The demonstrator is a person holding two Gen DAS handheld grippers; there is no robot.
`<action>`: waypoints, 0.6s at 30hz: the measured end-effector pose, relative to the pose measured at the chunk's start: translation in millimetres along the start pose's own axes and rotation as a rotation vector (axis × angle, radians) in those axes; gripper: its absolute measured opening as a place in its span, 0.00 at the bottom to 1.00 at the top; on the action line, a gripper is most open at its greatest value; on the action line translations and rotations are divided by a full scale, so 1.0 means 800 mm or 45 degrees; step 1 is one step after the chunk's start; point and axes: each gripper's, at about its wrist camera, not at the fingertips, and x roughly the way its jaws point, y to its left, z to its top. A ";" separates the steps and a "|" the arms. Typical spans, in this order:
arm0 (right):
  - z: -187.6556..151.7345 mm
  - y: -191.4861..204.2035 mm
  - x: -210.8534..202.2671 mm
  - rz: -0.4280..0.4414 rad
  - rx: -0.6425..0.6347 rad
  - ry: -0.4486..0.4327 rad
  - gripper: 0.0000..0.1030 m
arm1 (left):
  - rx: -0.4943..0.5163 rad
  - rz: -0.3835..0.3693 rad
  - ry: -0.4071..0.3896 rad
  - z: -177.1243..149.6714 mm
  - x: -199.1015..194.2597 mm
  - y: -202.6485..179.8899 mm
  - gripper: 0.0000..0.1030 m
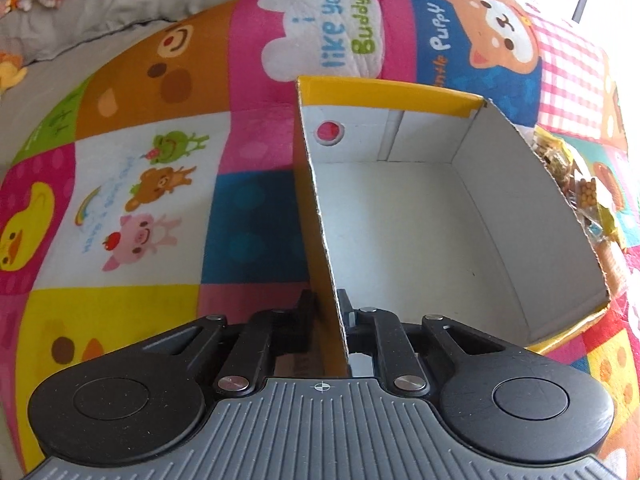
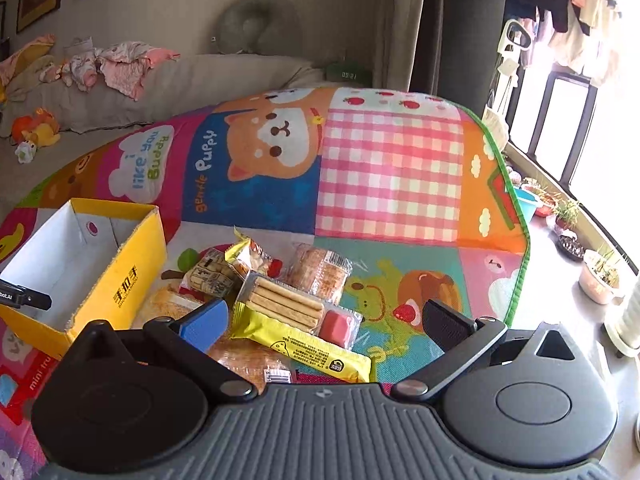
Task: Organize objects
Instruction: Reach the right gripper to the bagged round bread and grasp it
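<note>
Firstly, from the left wrist camera, we look down along our left gripper (image 1: 334, 312) at an open yellow cardboard box (image 1: 400, 216) lying on a bright patchwork play mat (image 1: 160, 184). Our jaws are pinched almost together on the box's near left wall, one finger outside it and one inside. Inside, the box is white and holds nothing that we can see. A round hole shows in its far wall. Just past its right wall a few snack packets (image 1: 580, 192) peek out.

Next, from the right wrist camera, our right gripper (image 2: 326, 322) hangs over the mat with its jaws spread wide, gripping nothing. One finger carries a blue pad (image 2: 206, 322), the other a black one. Between and just beyond them lies a loose pile of wrapped snacks: a yellow packet (image 2: 304, 350), a clear tray of biscuit sticks (image 2: 288, 300), and a wrapped round cake (image 2: 320, 270). The yellow box sits to the left of the pile, close beside it, with the tip of our other gripper at its near corner.
</note>
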 end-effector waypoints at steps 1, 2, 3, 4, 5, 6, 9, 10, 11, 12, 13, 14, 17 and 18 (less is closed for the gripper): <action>-0.003 -0.003 0.008 0.007 0.007 0.019 1.00 | -0.021 -0.003 -0.016 0.000 0.000 0.001 0.12; -0.006 -0.005 0.016 0.015 0.012 0.039 1.00 | -0.039 -0.003 -0.030 -0.001 0.000 0.002 0.12; -0.010 -0.008 0.023 0.028 0.016 0.060 1.00 | -0.055 -0.001 -0.040 -0.001 0.001 0.002 0.11; -0.013 -0.010 0.029 0.041 0.028 0.079 1.00 | -0.071 0.003 -0.044 -0.001 0.001 0.001 0.11; -0.017 -0.013 0.035 0.050 0.049 0.099 1.00 | -0.082 0.002 -0.047 -0.002 0.001 0.000 0.11; -0.020 -0.016 0.038 0.065 0.075 0.115 1.00 | -0.091 0.001 -0.049 -0.003 0.001 -0.001 0.11; -0.032 -0.018 0.040 0.122 0.099 0.145 1.00 | -0.126 0.001 -0.049 -0.002 0.002 -0.003 0.11; -0.035 -0.015 0.039 0.128 0.085 0.146 1.00 | -0.140 -0.001 -0.046 -0.002 0.002 -0.003 0.11; -0.038 -0.013 0.038 0.138 0.073 0.148 1.00 | -0.149 -0.003 -0.047 -0.001 0.002 -0.003 0.11; -0.041 -0.010 0.037 0.155 0.067 0.156 1.00 | -0.156 0.000 -0.052 -0.002 0.003 -0.004 0.11; -0.043 -0.007 0.038 0.176 0.070 0.171 1.00 | -0.161 0.002 -0.056 -0.002 0.002 -0.005 0.11; -0.047 -0.002 0.039 0.195 0.072 0.190 1.00 | -0.166 0.004 -0.061 -0.003 0.002 -0.005 0.11; -0.055 0.020 0.046 0.226 0.068 0.203 1.00 | -0.194 -0.005 -0.066 -0.003 0.002 -0.002 0.11; -0.055 0.027 0.049 0.228 0.075 0.192 1.00 | -0.202 -0.007 -0.065 -0.003 0.002 -0.001 0.11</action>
